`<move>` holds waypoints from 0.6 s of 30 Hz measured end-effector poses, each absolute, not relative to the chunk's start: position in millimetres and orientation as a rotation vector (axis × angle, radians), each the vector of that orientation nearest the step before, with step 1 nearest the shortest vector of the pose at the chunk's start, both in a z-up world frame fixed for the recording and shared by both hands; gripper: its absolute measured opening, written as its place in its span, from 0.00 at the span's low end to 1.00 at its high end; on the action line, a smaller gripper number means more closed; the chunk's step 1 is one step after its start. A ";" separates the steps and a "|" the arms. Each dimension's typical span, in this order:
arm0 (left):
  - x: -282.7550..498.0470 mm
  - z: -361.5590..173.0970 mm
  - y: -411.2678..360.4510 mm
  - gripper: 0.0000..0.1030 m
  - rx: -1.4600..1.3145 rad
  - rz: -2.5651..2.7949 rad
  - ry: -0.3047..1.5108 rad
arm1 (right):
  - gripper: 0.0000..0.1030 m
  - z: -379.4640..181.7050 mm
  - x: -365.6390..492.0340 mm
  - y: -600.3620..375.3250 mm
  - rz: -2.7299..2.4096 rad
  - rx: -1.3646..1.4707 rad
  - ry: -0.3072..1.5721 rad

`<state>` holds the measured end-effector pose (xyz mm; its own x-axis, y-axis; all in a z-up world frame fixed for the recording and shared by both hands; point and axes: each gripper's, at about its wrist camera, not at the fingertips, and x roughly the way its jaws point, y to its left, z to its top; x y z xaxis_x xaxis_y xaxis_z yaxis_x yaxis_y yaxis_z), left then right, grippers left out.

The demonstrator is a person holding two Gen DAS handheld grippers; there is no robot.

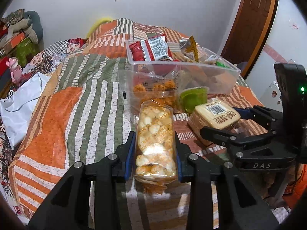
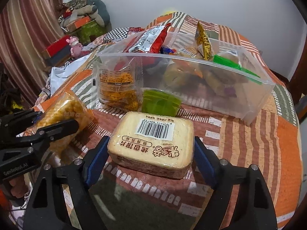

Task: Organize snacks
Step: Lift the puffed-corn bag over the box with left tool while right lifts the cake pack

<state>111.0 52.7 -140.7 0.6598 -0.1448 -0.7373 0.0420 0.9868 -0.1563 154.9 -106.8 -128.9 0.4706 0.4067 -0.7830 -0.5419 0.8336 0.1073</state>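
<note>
Two grippers are working over a patchwork quilt [image 2: 249, 134] on a bed. L gripper [image 1: 155, 153] is squeezing a clear pack of round crackers [image 1: 155, 140] between its blue pads [image 1: 130, 151] — jaws nearly closed, pads pressing both long sides, pack pointing away along the fingers, its near end sticking out toward the camera.

R gripper [image 2: 151, 151] is sitting with jaws wide, a tan bread-slice pack [image 2: 153, 143] lying flat on the quilt between the pads [image 2: 97, 157]. Gaps are showing on both sides, so it's straddling the pack, not gripping it. Barcode label is facing up.

Just beyond, a clear bin [image 2: 259, 103] is resting on the quilt, holding several snacks: a red-and-silver bag [image 2: 151, 38] poking up at the left end, a yellow bag [image 2: 203, 42] standing upright mid-bin, a green packet [image 2: 230, 61] near the right. Leaning against the bin's near wall, outside it — an orange-chip bag [image 2: 117, 88] and a green packet [image 2: 159, 103] beside it.

In the R wrist view, the L gripper and its cracker pack are showing at the left edge, near the bread pack but apart from it.
</note>
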 end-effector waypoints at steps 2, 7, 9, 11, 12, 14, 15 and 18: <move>110.9 -136.5 51.8 0.33 -0.126 -0.106 0.834 | 0.78 -126.8 152.8 -109.8 0.590 -0.154 0.906; 112.5 -123.9 48.3 0.33 -0.123 -0.106 0.808 | 0.78 -113.8 145.8 -122.3 0.590 -0.136 0.863; 113.4 -118.3 46.2 0.33 -0.122 -0.109 0.797 | 0.78 -105.8 143.4 -126.3 0.587 -0.132 0.838; 115.0 -112.0 43.9 0.33 -0.123 -0.114 0.786 | 0.78 -99.5 141.9 -130.7 0.584 -0.125 0.817; 115.6 -109.7 42.7 0.33 -0.122 -0.115 0.781 | 0.78 -94.4 141.3 -134.4 0.582 -0.117 0.803; 117.6 -103.9 40.2 0.33 -0.118 -0.118 0.766 | 0.78 -88.8 141.9 -139.9 0.580 -0.102 0.785; 119.0 -100.4 38.8 0.33 -0.116 -0.120 0.758 | 0.78 -85.0 142.4 -142.7 0.577 -0.096 0.774; 124.0 -91.4 34.6 0.33 -0.113 -0.127 0.738 | 0.78 -75.2 145.3 -147.5 0.564 -0.084 0.742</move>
<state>124.0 34.6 -91.4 0.7329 -0.1546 -0.6625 0.0754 0.9863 -0.1467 145.3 -147.5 -75.2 0.5964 0.4566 -0.6601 -0.5144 0.8488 0.1223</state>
